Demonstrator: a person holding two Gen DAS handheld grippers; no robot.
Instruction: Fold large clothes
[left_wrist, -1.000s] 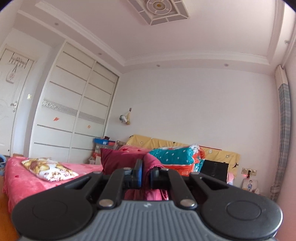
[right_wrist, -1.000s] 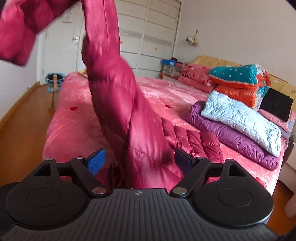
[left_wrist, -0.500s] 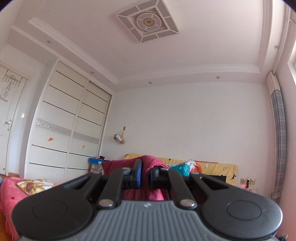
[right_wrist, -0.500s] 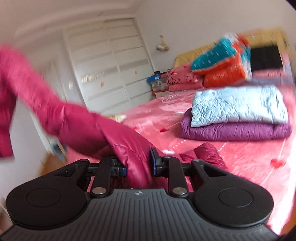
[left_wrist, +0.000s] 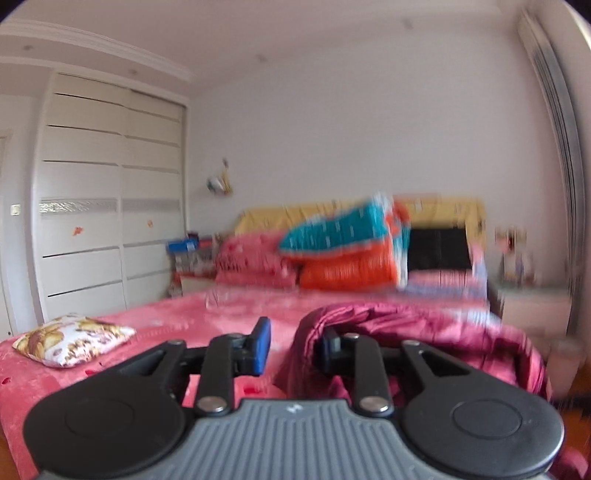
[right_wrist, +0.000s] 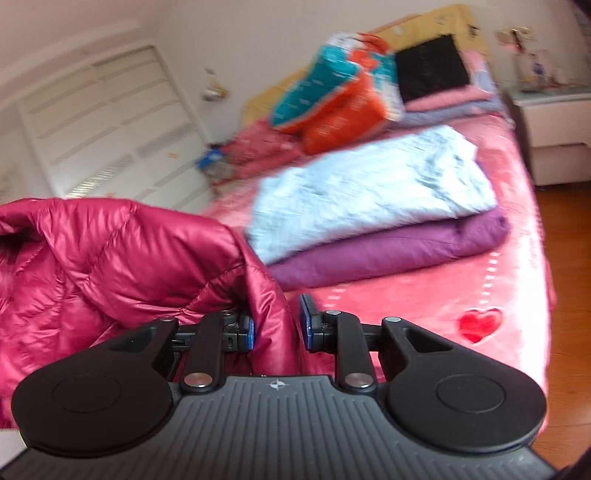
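Note:
A crimson puffer jacket lies bunched on the pink bed. In the right wrist view a fold of it stands between the fingers of my right gripper, which are partly open around it with a gap at the right pad. In the left wrist view the jacket drapes over the right finger of my left gripper, whose jaws stand apart, with bare bed showing between them.
A folded light-blue jacket lies on a folded purple one at the bed's right. Teal and orange quilts are stacked by the headboard. A floral pillow is at left, a nightstand at right, a white wardrobe behind.
Both grippers have come down from holding the jacket up in the air to bed level. Both have opened, the left letting go; the jacket now rests on the bed.

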